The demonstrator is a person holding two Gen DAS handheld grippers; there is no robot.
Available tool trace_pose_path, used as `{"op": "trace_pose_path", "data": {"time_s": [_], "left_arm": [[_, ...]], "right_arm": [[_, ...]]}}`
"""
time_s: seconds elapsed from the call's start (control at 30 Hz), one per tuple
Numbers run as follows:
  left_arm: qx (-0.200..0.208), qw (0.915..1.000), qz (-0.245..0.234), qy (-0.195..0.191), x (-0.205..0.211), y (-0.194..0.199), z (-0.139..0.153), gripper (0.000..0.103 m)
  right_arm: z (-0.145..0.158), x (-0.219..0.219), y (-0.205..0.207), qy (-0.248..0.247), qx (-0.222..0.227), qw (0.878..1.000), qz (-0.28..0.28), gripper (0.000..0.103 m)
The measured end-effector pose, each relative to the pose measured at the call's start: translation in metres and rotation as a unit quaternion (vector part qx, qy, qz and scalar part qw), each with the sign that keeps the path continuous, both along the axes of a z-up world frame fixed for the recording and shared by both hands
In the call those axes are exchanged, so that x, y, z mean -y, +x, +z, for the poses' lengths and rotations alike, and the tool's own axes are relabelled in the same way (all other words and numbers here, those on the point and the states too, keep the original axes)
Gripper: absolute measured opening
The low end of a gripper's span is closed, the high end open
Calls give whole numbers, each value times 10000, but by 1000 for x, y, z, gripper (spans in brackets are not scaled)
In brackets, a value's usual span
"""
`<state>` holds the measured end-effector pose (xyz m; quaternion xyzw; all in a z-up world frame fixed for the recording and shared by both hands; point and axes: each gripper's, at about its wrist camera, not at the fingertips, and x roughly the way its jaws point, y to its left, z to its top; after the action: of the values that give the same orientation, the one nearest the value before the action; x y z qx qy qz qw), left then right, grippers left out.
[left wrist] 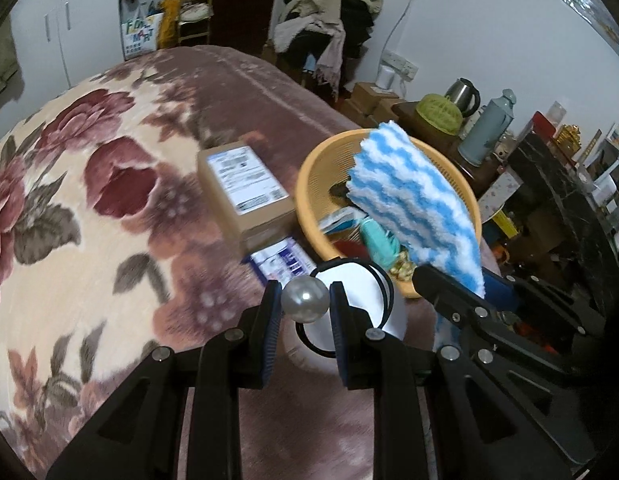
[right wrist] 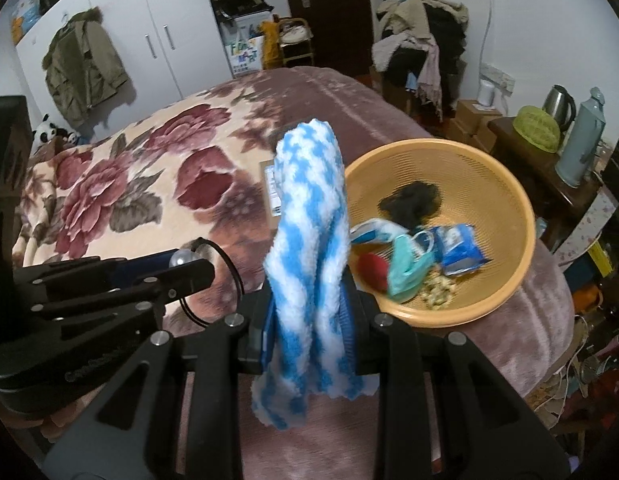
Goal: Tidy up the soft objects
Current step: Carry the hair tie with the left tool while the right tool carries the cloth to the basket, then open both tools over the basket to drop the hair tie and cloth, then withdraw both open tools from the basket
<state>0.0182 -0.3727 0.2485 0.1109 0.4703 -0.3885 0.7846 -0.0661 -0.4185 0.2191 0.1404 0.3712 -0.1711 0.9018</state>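
Observation:
My left gripper [left wrist: 305, 304] is shut on a pearl bead [left wrist: 305, 300] joined to a black hair tie [left wrist: 383, 284], held above the bed. It shows at the left of the right wrist view [right wrist: 189, 262]. My right gripper [right wrist: 309, 300] is shut on a blue-and-white fluffy cloth [right wrist: 309, 216] that stands up between the fingers and hangs below them. In the left wrist view this cloth [left wrist: 413, 196] sits over the orange basket [left wrist: 309, 184]. The basket [right wrist: 509, 200] holds a teal mask [right wrist: 405, 268], a black item, a red ball and blue packets.
A floral blanket [left wrist: 89, 200] covers the bed. A cardboard box [left wrist: 245, 188] and a blue-white packet [left wrist: 281, 264] lie left of the basket. A white round object [left wrist: 349, 320] sits under the left gripper. A cluttered side table [right wrist: 549, 140] with kettle and flask stands at right.

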Motion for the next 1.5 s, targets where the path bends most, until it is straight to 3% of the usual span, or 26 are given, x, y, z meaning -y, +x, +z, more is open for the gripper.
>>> {"op": "trace_pose_path", "data": {"time_s": [0.47,0.97,1.0,1.1,1.13,1.2,1.27,1.33,1.37,1.5], "left_arm": [[-206,9990,-406,-4,89,15,-6,23],[-714,9955,-586,206,170,41,-64,25],[-761,9952,-584,197,172,42,-67,28],[-804,9951,-552,154,172,44,-71,57],[-831,9951,-533,100,170,45,-72,63],[-829,9955,-448,54,167,47,-70,68],[-845,9957,-377,-30,161,49,-67,87],[-839,9958,-334,-138,153,49,-61,99],[-798,9962,-312,-168,150,48,-58,99],[-588,9978,-254,-198,133,41,-42,102]], "right_arm": [[-4,74,5,22,-109,9981,-599,27],[-44,144,19,284,-410,9933,-1038,28],[-47,149,19,324,-412,9926,-1098,28],[-53,159,19,446,-474,9904,-1220,29],[-55,162,19,469,-512,9895,-1265,31],[-56,163,18,465,-534,9885,-1337,56],[-54,164,12,461,-466,9871,-1459,68],[-50,162,7,462,-426,9872,-1467,81],[-47,159,5,443,-402,9876,-1450,87],[-38,149,5,325,-417,9893,-1360,94]]}}
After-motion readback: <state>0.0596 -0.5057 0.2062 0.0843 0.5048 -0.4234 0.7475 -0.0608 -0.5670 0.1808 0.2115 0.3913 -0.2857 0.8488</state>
